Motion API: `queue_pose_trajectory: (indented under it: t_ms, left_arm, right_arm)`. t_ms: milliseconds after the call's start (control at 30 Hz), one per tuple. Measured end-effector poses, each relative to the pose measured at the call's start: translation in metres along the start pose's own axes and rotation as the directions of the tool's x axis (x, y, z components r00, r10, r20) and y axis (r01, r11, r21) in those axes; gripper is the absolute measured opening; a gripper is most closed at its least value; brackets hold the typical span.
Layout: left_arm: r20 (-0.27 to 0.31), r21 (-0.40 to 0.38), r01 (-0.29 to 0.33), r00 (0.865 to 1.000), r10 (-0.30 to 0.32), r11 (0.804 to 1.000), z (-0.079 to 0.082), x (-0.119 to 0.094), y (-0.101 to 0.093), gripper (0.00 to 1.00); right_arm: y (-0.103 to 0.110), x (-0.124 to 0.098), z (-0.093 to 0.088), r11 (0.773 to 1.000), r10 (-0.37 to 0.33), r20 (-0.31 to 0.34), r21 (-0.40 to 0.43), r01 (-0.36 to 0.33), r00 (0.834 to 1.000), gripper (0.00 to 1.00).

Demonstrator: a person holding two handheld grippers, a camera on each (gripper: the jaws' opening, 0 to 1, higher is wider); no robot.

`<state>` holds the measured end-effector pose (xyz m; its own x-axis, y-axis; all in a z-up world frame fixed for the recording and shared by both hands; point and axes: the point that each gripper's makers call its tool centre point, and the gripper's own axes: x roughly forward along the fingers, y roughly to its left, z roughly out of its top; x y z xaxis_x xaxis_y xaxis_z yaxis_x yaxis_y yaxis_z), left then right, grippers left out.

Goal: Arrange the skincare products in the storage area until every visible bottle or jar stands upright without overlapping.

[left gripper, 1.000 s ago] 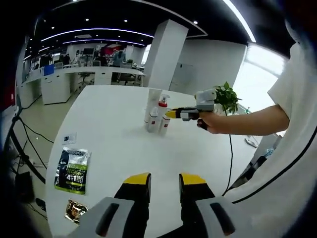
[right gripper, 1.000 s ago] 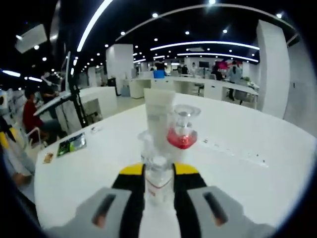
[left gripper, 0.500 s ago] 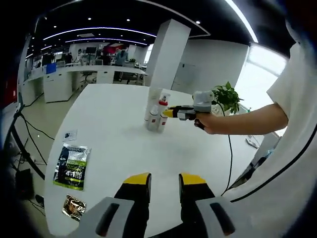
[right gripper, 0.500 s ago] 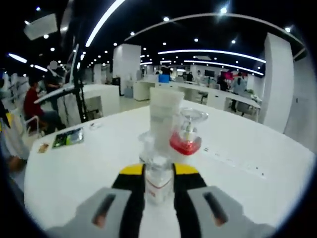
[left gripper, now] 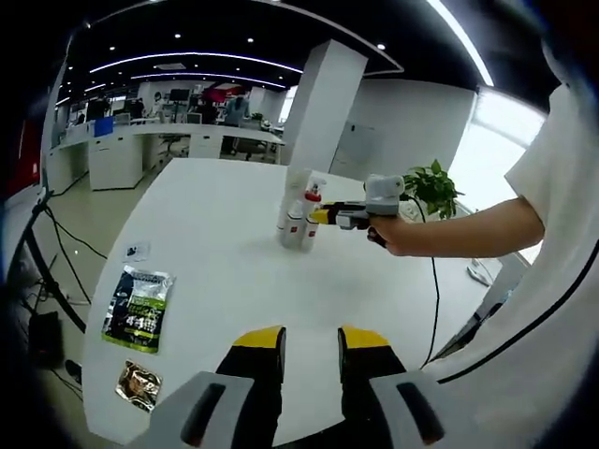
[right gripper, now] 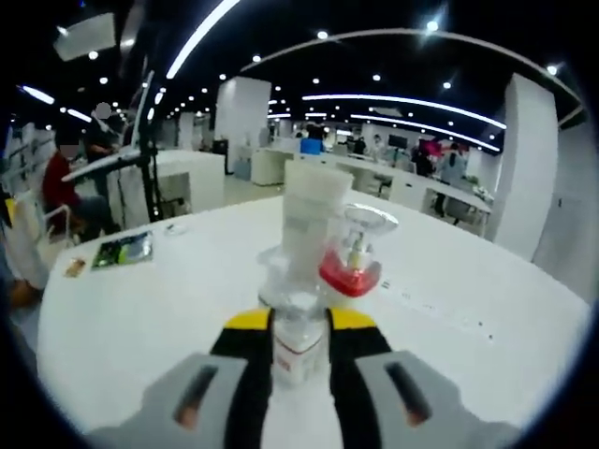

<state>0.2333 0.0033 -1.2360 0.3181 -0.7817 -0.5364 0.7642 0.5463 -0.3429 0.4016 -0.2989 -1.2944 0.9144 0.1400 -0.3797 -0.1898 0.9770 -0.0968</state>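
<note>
Right gripper (right gripper: 299, 323) still clamped on clear bottle (right gripper: 298, 332), bottle cluster unchanged

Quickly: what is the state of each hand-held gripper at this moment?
Left hand-held gripper: open, holding nothing, above the white table.
Right hand-held gripper: shut on the small clear bottle.

The left tool (left gripper: 311, 348) is held low, its two yellow-tipped jaws parted with an empty gap between them. The right tool (right gripper: 299, 329) has its jaws closed against both sides of a small clear bottle (right gripper: 299, 327). In the left gripper view the right tool (left gripper: 323, 215) points leftward, gripped by a hand (left gripper: 391, 230) on an outstretched bare forearm (left gripper: 477, 229) coming out of a short white sleeve (left gripper: 543, 168).
</note>
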Motion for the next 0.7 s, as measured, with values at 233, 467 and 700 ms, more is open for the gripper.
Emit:
queue_pose_trajectory:
  t_ms: [233,467,700]
  left_arm:
    - [0.001,0.0,0.006,1.0,-0.006,1.0,-0.002,0.0,-0.001,0.22]
    - [0.01,-0.004,0.008,1.0,-0.008,1.0,-0.001,-0.002,0.002,0.22]
    - [0.012,-0.007,0.006,1.0,-0.006,1.0,-0.003,-0.004,0.004,0.22]
  right_arm:
    - [0.001,-0.003,0.0,0.999,-0.008,-0.017,0.037,0.009,1.0,0.21]
    - [0.004,-0.005,-0.012,0.997,-0.012,-0.058,0.08,0.017,0.998,0.25]
    - [-0.004,-0.001,-0.048,0.99,-0.037,-0.181,0.13,0.061,0.983,0.24]
